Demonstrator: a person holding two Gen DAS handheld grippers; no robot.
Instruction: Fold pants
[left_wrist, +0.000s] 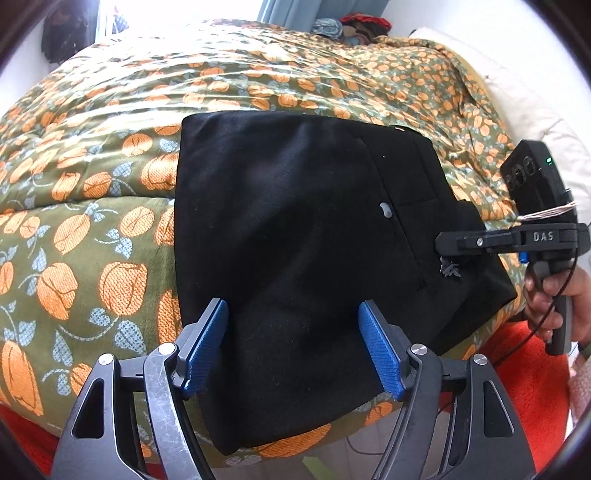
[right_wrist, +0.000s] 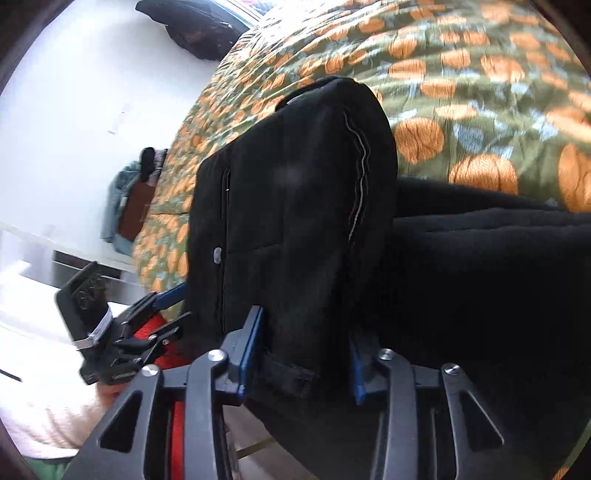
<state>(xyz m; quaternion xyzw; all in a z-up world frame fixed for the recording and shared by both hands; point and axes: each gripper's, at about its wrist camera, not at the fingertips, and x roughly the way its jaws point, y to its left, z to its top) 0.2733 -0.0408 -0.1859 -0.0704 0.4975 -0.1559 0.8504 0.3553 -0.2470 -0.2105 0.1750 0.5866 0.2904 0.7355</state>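
Black pants (left_wrist: 295, 229) lie folded into a thick block on the flowered bedspread (left_wrist: 92, 221), near the bed's front edge. My left gripper (left_wrist: 293, 314) is open, its blue pads above the near part of the pants, holding nothing. My right gripper (left_wrist: 448, 245) shows at the pants' right edge. In the right wrist view the right gripper (right_wrist: 306, 332) has its blue pads on either side of a raised fold of the pants (right_wrist: 295, 206), by a belt loop. The pads stand apart and I cannot tell if they pinch the cloth.
The green and orange bedspread (right_wrist: 480, 92) covers the whole bed. A red blanket (left_wrist: 524, 376) hangs below the front edge. Clothes (left_wrist: 351, 26) are piled at the far end. A white pillow (left_wrist: 524, 103) lies at the right. The left gripper (right_wrist: 170, 306) shows beside the pants.
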